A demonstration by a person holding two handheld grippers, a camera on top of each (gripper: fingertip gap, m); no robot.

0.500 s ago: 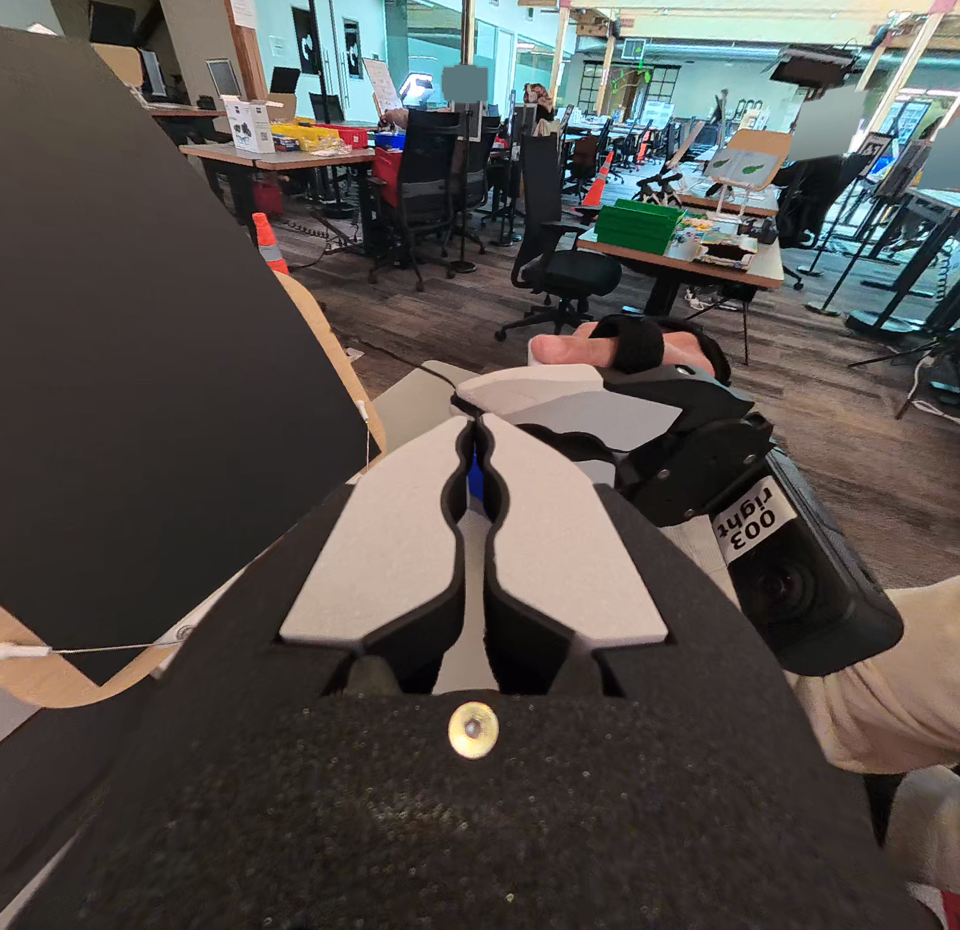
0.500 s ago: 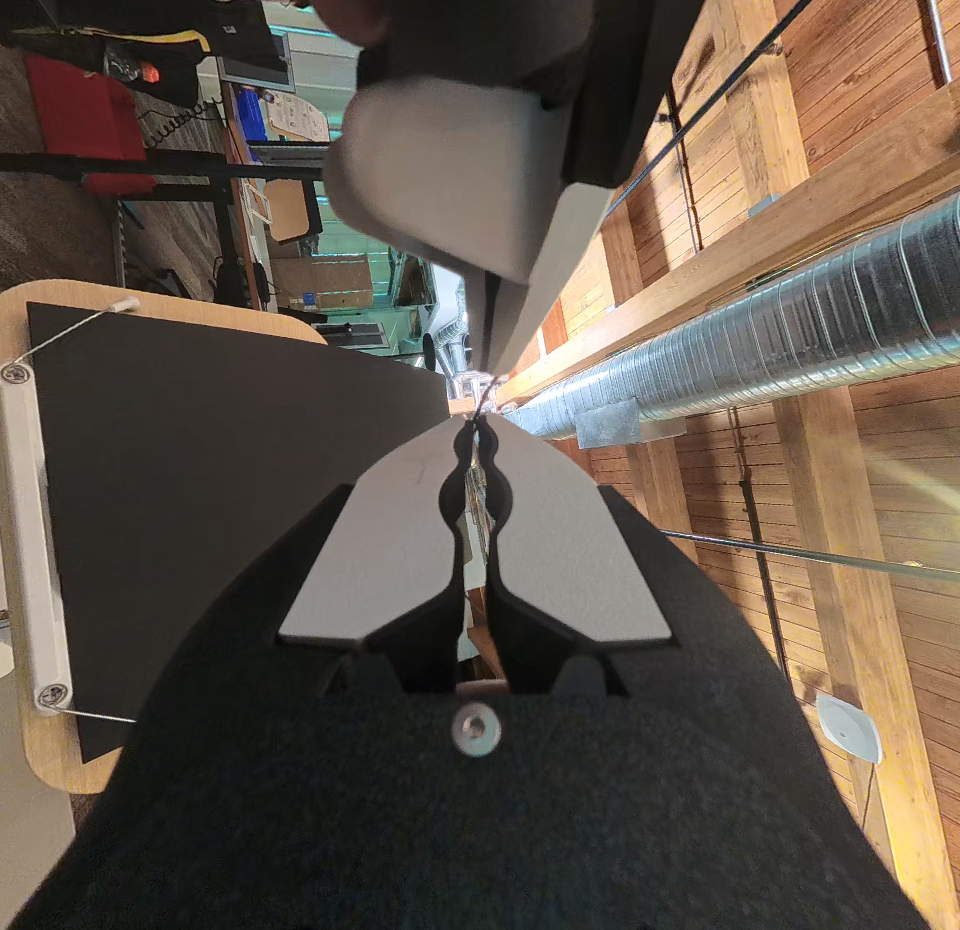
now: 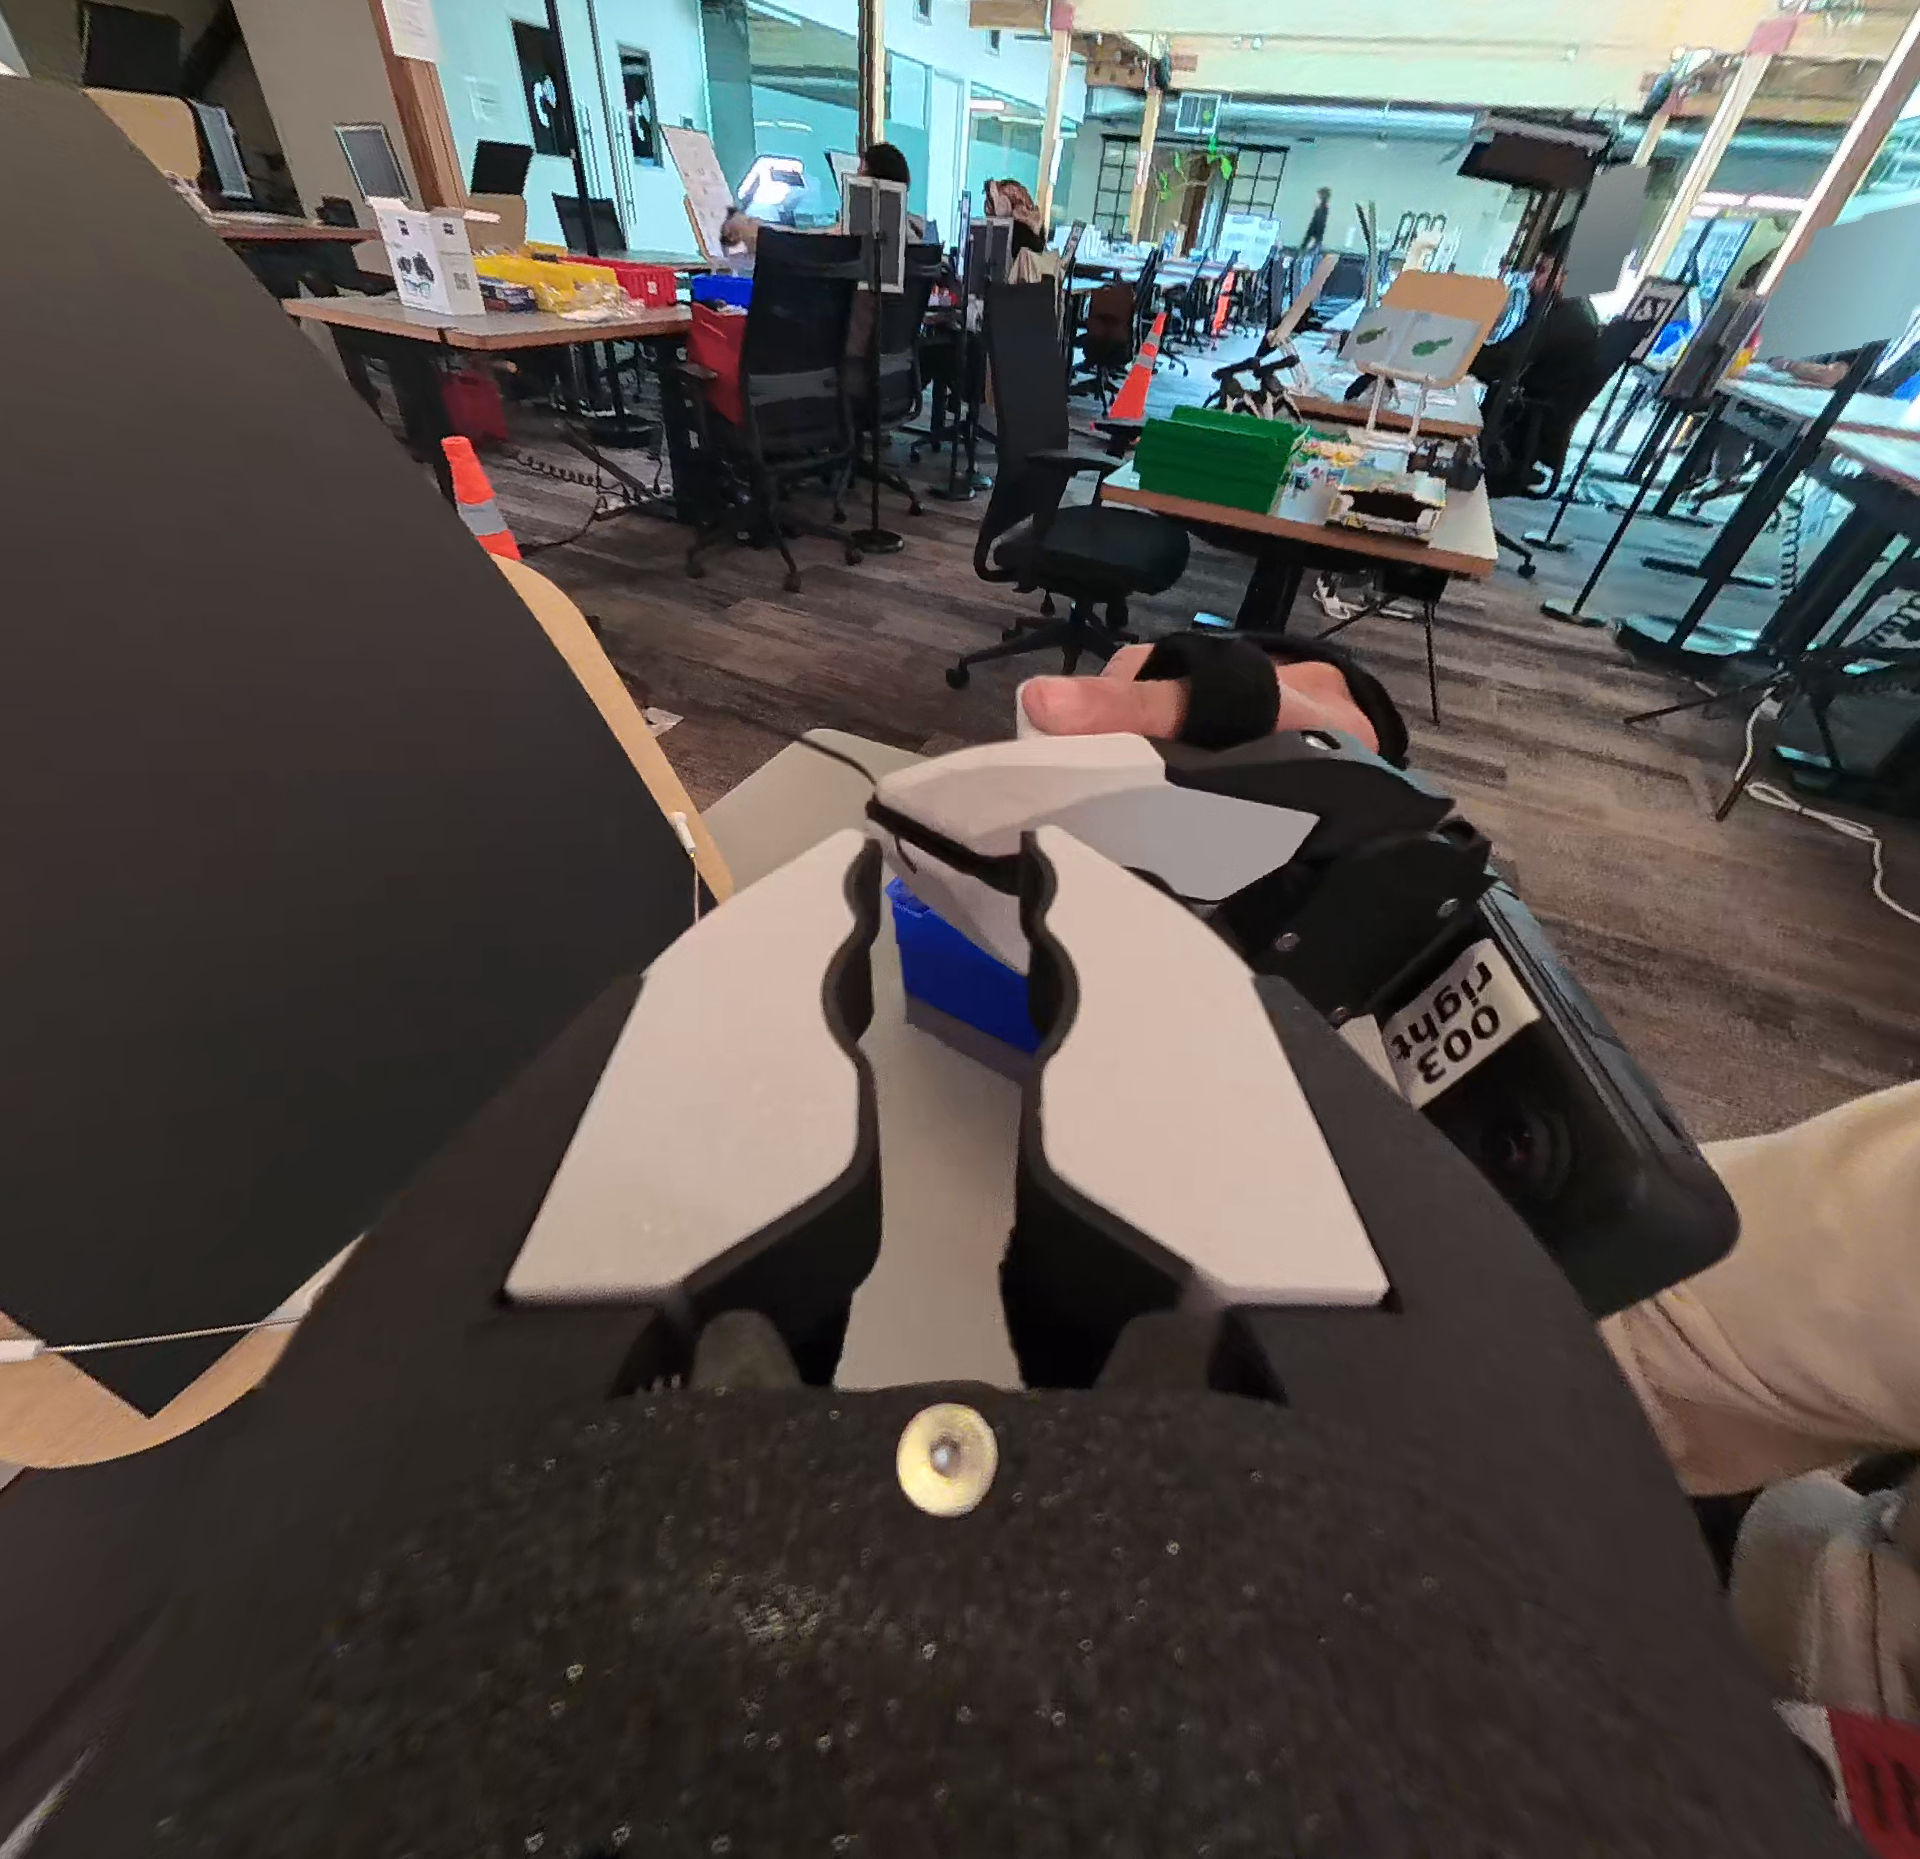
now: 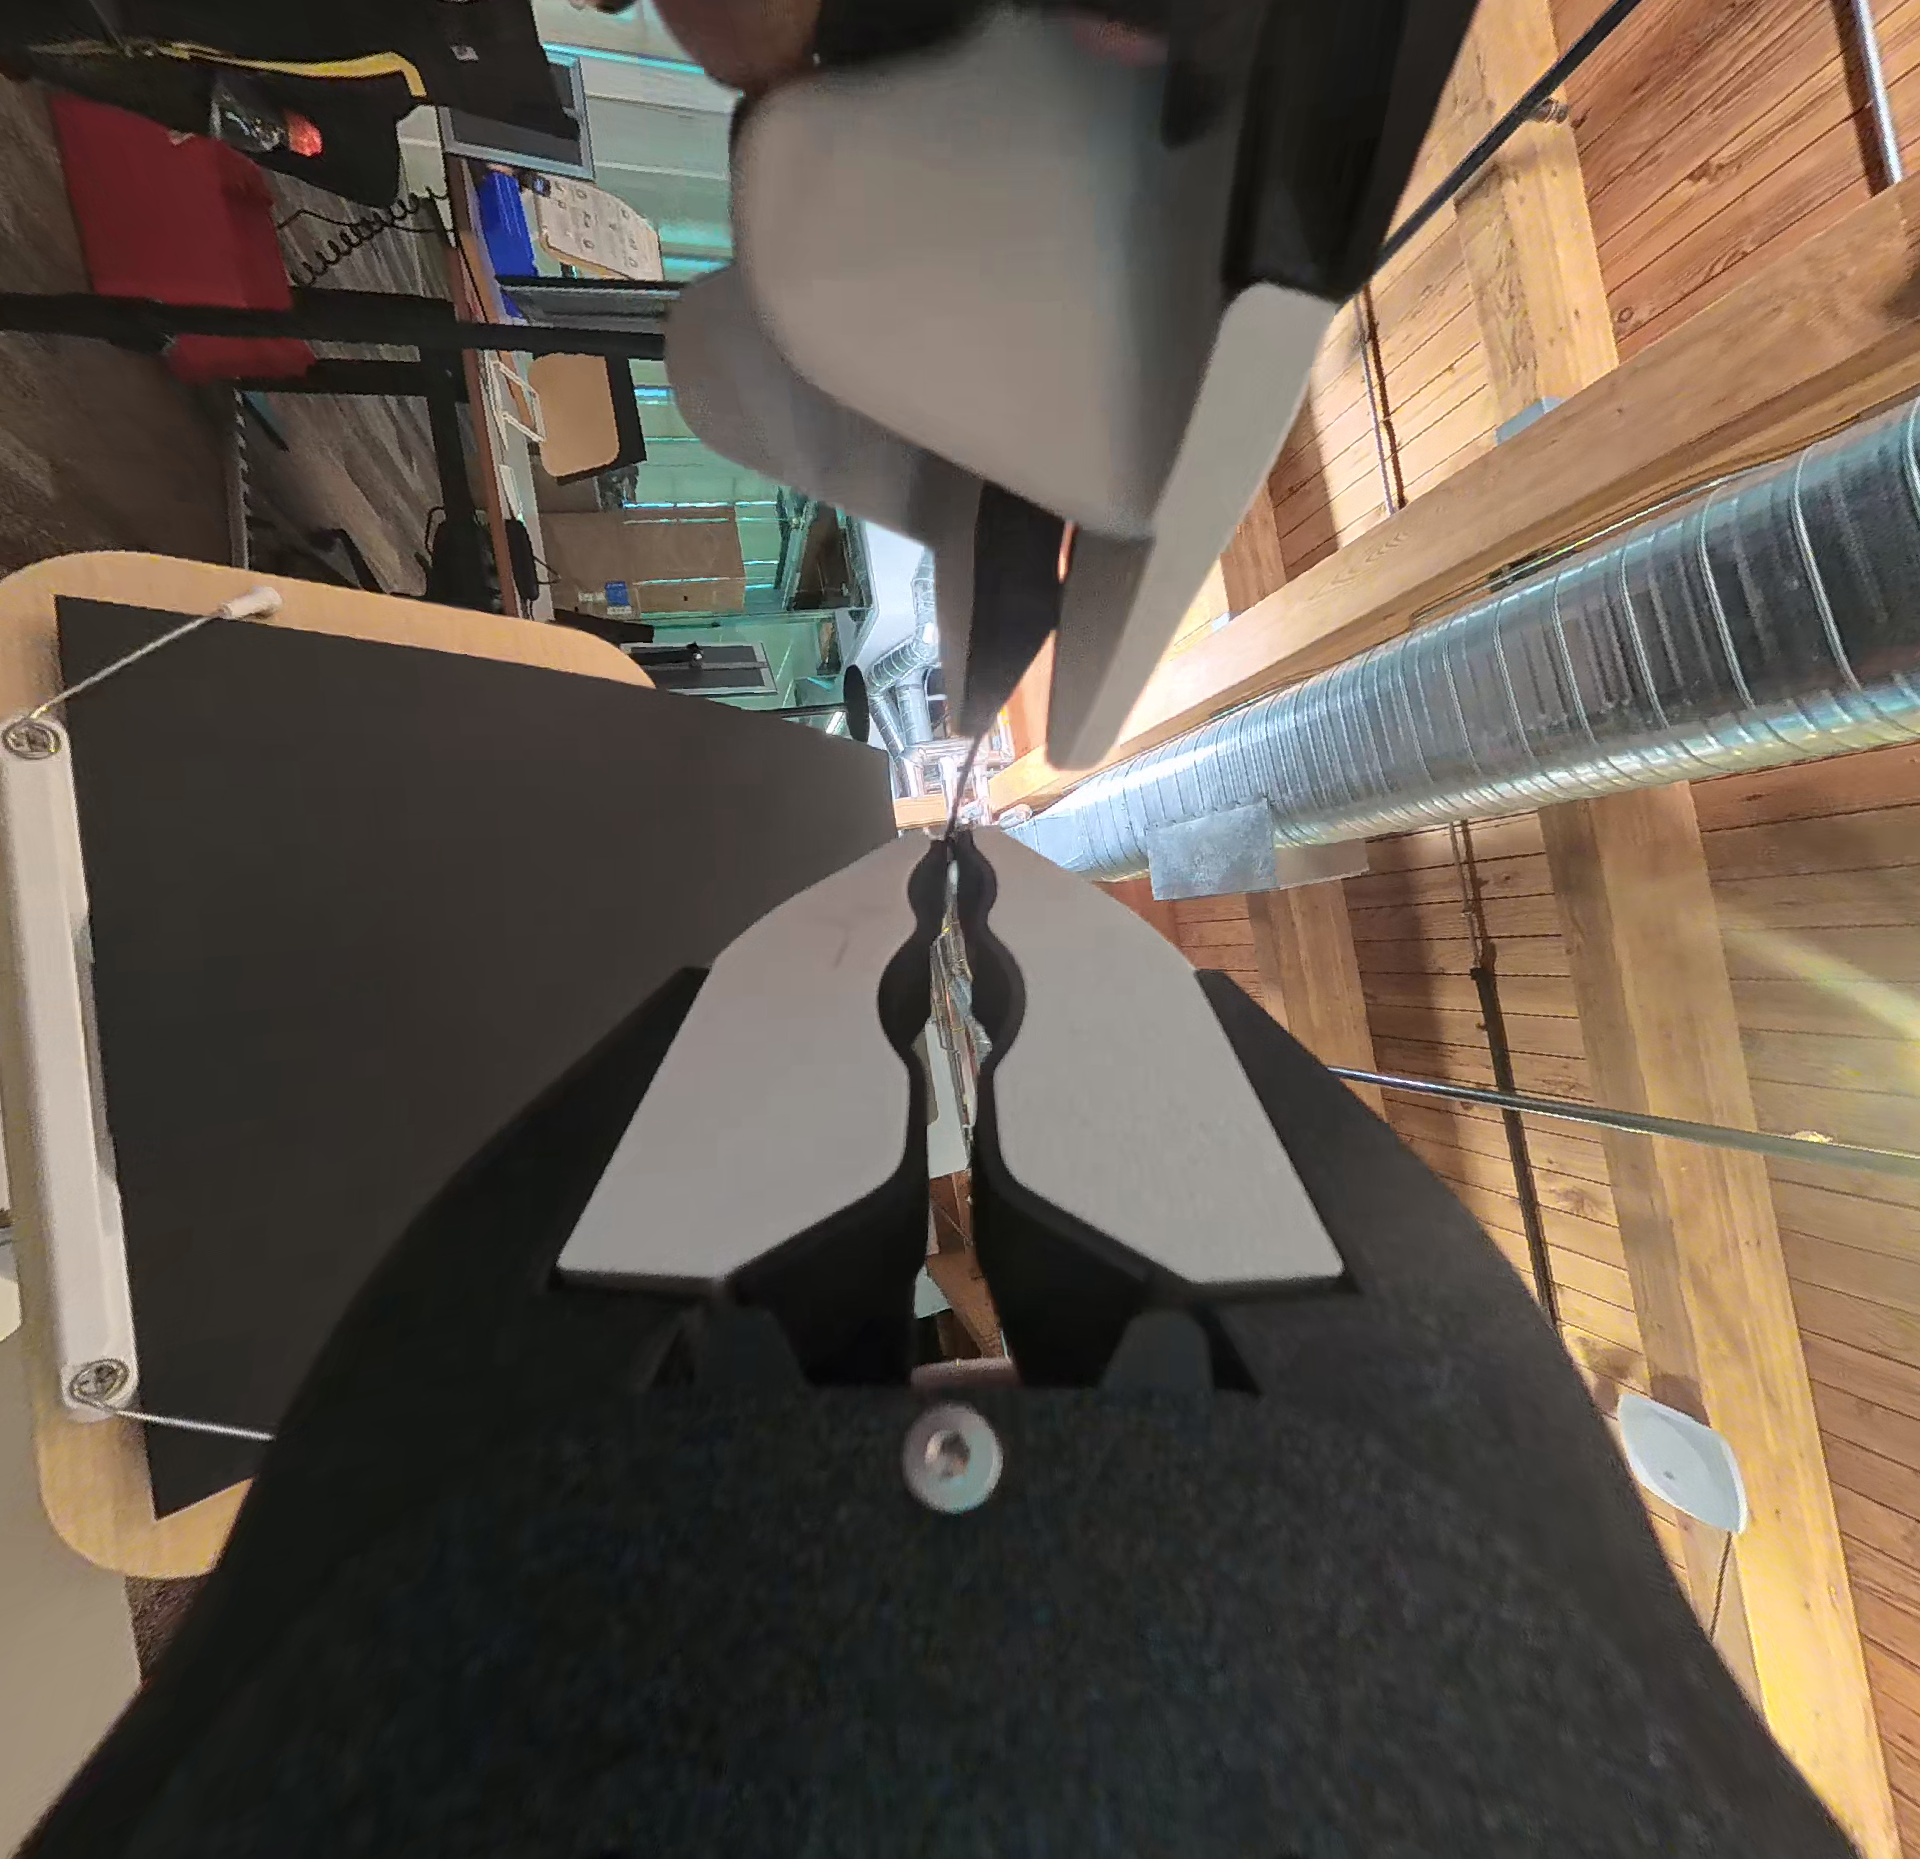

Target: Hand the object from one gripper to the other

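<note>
Label (image 3: 1449,1027) on right hand-held gripper (image 3: 902,841) bears black writing on white.

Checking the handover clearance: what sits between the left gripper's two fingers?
Left wrist view: the right gripper tips, pinching a thin dark strand, with a blue block by them.

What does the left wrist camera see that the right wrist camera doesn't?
Only the left wrist view shows a blue box, office chairs and an orange cone. Only the right wrist view shows a silver duct and wooden beams. Both show the left gripper, jaws open, the right gripper, jaws shut on a thin dark strand, and the black board.
</note>
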